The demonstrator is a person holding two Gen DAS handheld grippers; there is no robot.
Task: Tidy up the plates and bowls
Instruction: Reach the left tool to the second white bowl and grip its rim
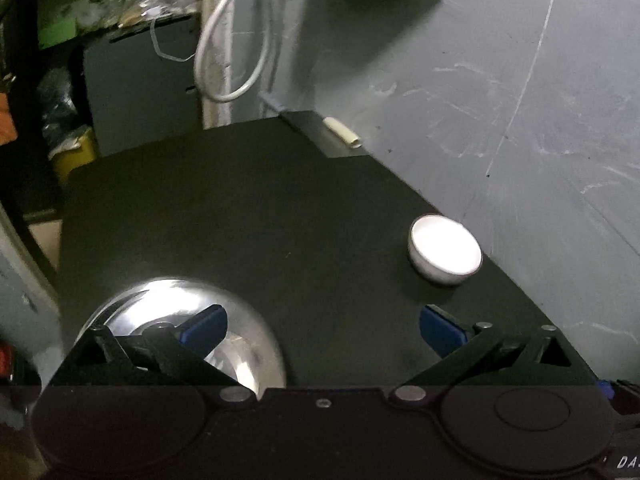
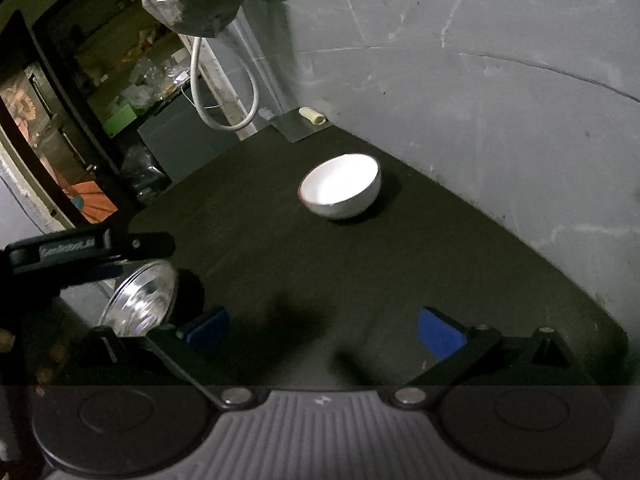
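A shiny steel plate (image 1: pixel 180 320) lies on the dark table (image 1: pixel 260 220) at the near left; it also shows in the right wrist view (image 2: pixel 144 300). A white bowl (image 1: pixel 445 250) stands upright near the table's right edge by the wall; it shows in the right wrist view (image 2: pixel 340 186) too. My left gripper (image 1: pixel 322 326) is open and empty, its left finger over the plate, the bowl ahead to the right. My right gripper (image 2: pixel 323 330) is open and empty above the table, the bowl well ahead. The left gripper's body (image 2: pixel 80 250) shows above the plate.
A grey scratched wall (image 1: pixel 500 80) runs along the table's right side. A white cable (image 1: pixel 232 40) hangs at the back. A small white tube (image 1: pixel 342 132) lies on a metal sheet at the far corner. Cluttered shelves and a dark box stand at the back left.
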